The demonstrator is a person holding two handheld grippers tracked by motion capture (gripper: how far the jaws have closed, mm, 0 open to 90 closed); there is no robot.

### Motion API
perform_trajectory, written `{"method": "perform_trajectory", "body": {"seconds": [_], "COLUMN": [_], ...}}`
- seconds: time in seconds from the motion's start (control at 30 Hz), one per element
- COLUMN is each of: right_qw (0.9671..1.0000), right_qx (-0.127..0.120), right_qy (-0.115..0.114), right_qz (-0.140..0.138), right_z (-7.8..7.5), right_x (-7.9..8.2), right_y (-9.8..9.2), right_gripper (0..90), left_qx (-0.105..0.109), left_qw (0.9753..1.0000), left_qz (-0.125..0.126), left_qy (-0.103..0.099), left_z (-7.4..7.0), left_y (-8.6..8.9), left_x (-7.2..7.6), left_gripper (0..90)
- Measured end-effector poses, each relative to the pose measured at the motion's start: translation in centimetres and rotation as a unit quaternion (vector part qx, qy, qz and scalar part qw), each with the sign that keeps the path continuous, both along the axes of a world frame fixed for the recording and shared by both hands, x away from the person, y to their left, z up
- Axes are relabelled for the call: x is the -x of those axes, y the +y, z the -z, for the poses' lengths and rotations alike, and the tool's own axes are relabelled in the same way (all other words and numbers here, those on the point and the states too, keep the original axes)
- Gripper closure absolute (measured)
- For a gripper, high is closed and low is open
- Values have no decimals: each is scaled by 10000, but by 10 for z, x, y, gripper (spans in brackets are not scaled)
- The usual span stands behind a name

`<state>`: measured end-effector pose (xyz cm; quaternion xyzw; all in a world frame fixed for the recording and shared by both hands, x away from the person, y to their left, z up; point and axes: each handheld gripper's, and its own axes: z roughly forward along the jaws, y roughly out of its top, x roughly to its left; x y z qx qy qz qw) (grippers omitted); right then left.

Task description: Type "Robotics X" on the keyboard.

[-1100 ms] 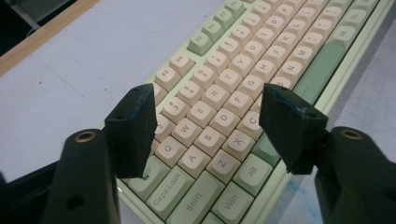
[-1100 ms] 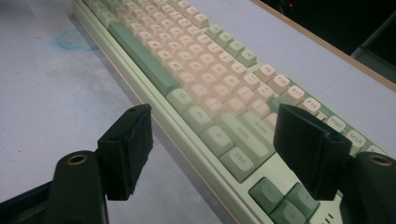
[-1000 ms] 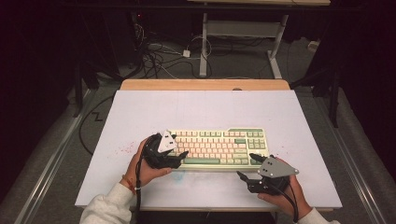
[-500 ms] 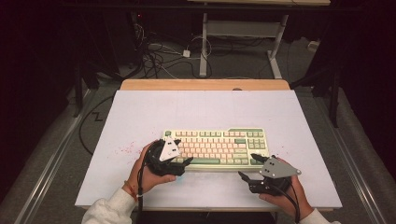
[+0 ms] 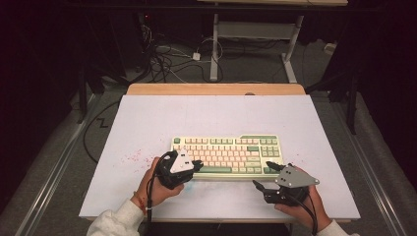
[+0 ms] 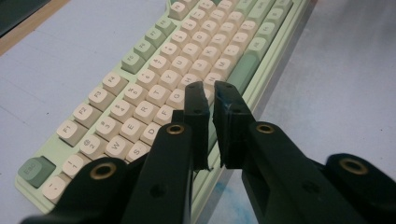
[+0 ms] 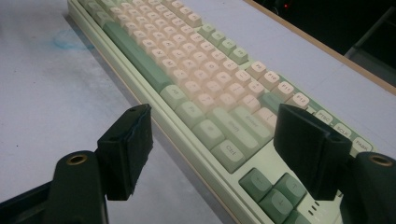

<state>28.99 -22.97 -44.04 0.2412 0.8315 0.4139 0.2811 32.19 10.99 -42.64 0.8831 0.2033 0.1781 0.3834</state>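
A cream and green keyboard lies in the middle of the white table top. My left gripper rests at the keyboard's front left corner. In the left gripper view its jaws stand nearly together over the lower letter keys of the keyboard, with nothing between them. My right gripper sits at the keyboard's front right corner, open. In the right gripper view, that gripper straddles the near edge of the keyboard by the arrow keys, with its jaws wide apart.
Red specks mark the table left of the keyboard, and a faint blue smudge shows near its front edge. A wooden strip runs along the table's far edge. Cables and desk legs are on the floor beyond.
My left gripper has slid slightly right and toward the near edge, onto the keyboard's front left corner. The right gripper has drifted a little to the right.
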Motion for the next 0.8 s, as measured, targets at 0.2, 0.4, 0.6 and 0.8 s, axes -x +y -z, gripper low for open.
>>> {"method": "perform_trajectory", "body": {"seconds": [0.2,0.4,0.6,0.8], "right_qw": [10000,10000,10000,10000], "right_qx": [-10,3,22,32], "right_qy": [-13,-24,-17,-5], "right_qz": [16,40,51,67], "right_z": [-1,-1,0,0], "right_x": [0,-1,-2,-2], "right_y": [-1,-2,-2,-2], "right_gripper": [284,285,285,285], "left_qx": [-112,-181,-268,-375], "left_qw": [9999,9998,9995,9990], "left_qz": [66,100,132,148], "left_qy": [36,73,140,180], "left_z": [2,4,9,15], "left_y": [-3,-7,-13,-19], "left_x": [0,-2,-7,-11], "left_gripper": [830,832,835,827]}}
